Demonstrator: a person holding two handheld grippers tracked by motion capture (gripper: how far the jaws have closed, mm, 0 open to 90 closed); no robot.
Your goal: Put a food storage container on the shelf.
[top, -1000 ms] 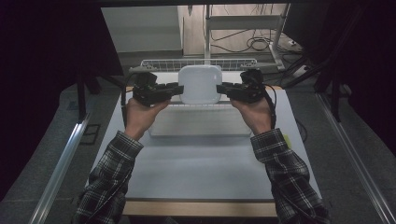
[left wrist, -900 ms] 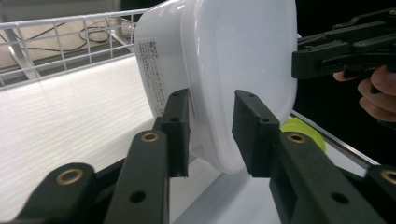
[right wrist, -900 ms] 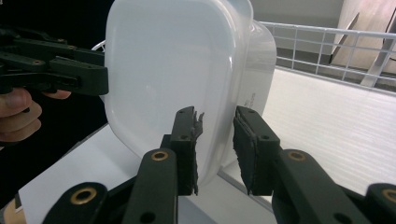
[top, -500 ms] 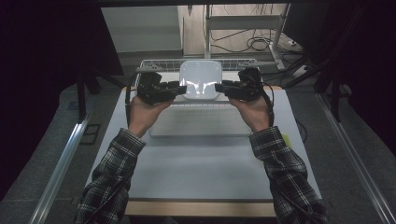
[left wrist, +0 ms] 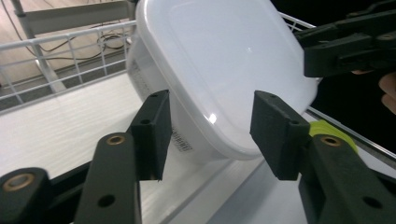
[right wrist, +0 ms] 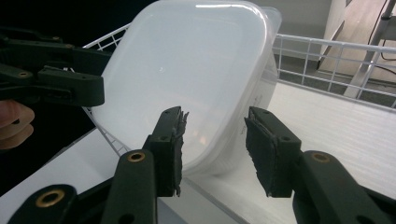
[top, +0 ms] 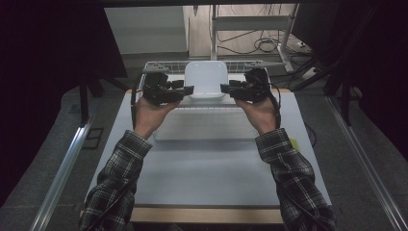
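Both forearms reach forward, the left gripper (top: 185,89) and right gripper (top: 227,88) level, flanking the white plastic container (top: 206,79) that stands on edge in the wire rack (top: 159,66). Their jaws have just been opening and stand apart, clear of it.

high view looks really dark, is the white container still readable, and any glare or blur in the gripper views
High view: dim, black at the sides, yet the white container stands out. Left gripper view: sharp, small glare spots on its lid. Right gripper view: a glare streak at the lid's top edge, jaws slightly soft.
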